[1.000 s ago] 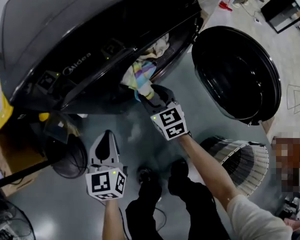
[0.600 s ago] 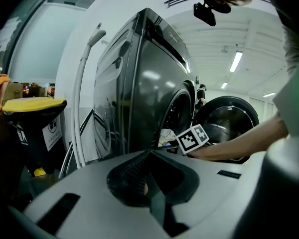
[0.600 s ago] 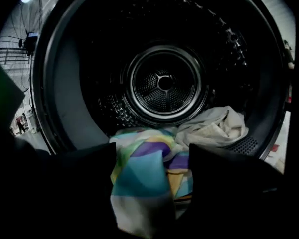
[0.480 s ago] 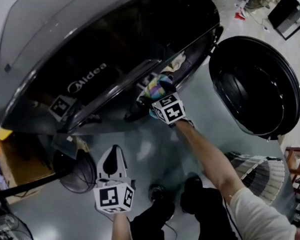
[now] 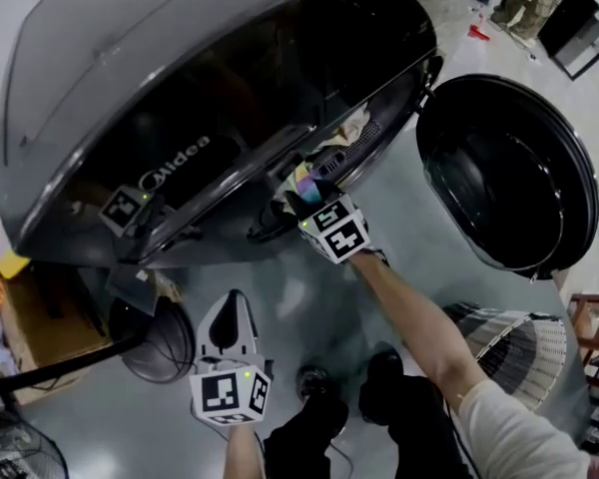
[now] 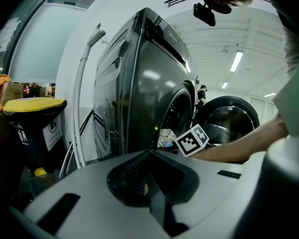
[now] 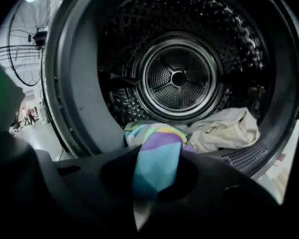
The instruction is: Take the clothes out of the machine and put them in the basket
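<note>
The colourful cloth [image 7: 156, 156] just got clamped in the right gripper [image 5: 301, 200], trailing straight ahead of the fingers into the drum [image 7: 179, 78].

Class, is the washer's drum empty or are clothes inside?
Not empty. In the drum, a cream cloth lies on the bottom and a colourful cloth beside it reaches out over the rim.
</note>
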Demonstrator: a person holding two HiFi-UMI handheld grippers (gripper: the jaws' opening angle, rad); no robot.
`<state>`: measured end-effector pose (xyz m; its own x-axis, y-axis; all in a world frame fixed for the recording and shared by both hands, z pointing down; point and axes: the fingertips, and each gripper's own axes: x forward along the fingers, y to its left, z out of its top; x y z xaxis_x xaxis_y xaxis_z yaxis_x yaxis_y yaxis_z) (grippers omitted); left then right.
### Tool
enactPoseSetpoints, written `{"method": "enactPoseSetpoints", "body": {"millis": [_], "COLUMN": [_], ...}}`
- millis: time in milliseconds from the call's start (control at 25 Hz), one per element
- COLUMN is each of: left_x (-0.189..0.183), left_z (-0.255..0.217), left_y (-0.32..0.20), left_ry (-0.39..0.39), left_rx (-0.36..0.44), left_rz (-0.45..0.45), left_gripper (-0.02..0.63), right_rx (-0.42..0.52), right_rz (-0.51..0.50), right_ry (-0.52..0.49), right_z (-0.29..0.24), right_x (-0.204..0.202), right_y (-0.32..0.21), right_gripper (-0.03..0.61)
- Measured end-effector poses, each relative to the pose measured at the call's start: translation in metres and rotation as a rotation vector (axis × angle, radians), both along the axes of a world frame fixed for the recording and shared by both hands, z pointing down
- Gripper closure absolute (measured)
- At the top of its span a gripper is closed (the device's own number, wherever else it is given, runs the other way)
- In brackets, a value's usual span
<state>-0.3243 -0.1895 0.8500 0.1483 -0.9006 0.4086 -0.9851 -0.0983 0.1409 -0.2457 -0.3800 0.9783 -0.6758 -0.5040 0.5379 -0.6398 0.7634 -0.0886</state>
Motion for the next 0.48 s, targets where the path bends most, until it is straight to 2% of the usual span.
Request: {"method": "enactPoseSetpoints", "body": {"millis": [480], "left_x": [0.036], "left_z": [-0.071], "left_y": [0.021], "left_ry": [0.049], "left_rx": [-0.048], "left_rz": [0.032], "left_gripper": [0.595], "right_rx": [0.013], "right_rz": [0.003], "right_ry": [-0.093], "right_z": [-0.109], "right_x": [0.034], "right_y": [0.079], "right_gripper": [0.512]}}
